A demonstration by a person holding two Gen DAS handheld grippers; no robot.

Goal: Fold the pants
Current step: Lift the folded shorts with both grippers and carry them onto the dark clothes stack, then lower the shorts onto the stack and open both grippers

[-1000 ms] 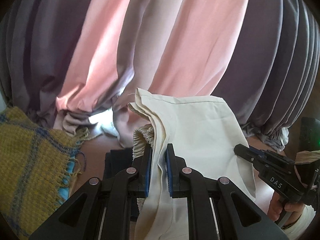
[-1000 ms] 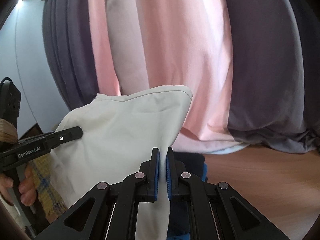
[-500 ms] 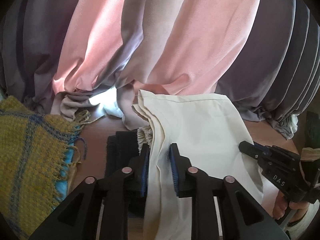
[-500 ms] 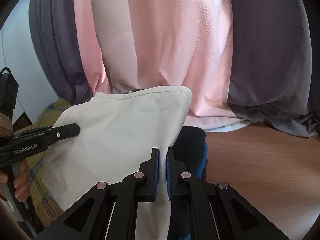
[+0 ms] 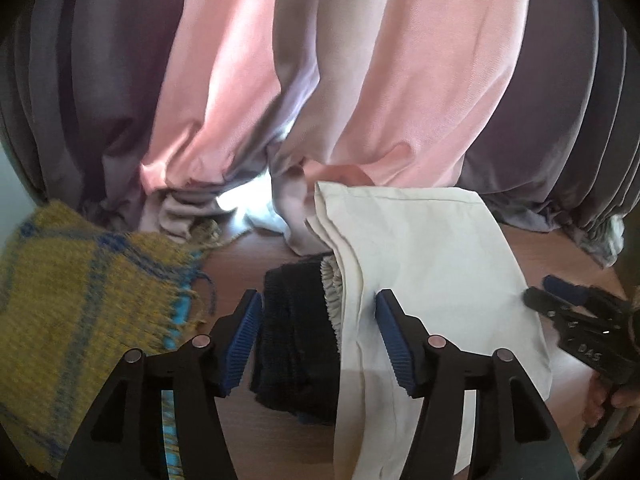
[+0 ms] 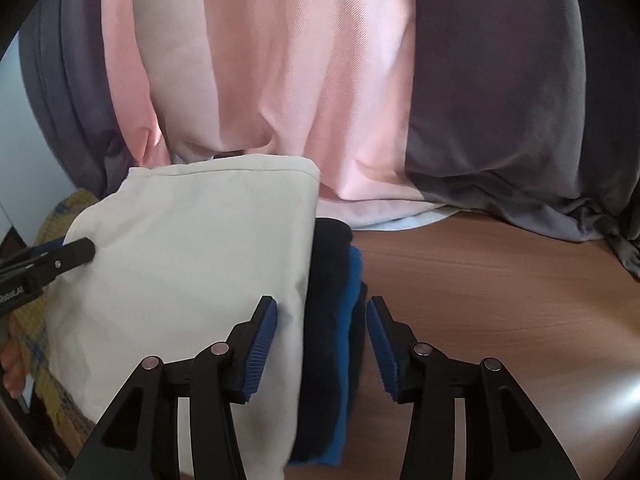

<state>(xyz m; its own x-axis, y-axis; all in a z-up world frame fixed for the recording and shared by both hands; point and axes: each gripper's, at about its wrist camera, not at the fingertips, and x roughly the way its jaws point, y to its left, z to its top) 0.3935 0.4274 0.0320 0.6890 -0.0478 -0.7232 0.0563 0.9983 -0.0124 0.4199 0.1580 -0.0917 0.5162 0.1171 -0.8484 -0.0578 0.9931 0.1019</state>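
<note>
The folded cream pants (image 5: 424, 264) lie on a stack of dark folded clothes (image 5: 296, 340) on the wooden table (image 5: 240, 256). Their gathered waistband (image 5: 332, 292) shows at the left edge. My left gripper (image 5: 318, 332) is open over the left edge of the pile, holding nothing. In the right wrist view the pants (image 6: 192, 264) rest on dark and blue folded garments (image 6: 340, 320). My right gripper (image 6: 320, 340) is open over their right edge, holding nothing. Each gripper shows at the side of the other's view.
A yellow and blue woven cloth (image 5: 80, 312) lies left of the pile. Pink and grey curtains (image 5: 320, 80) hang close behind and bunch on the table. Bare wooden table (image 6: 500, 288) extends to the right of the pile.
Both grippers have opened and let go of the cream pants, which now lie lower, on the stack. Both views have tilted down toward the table.
</note>
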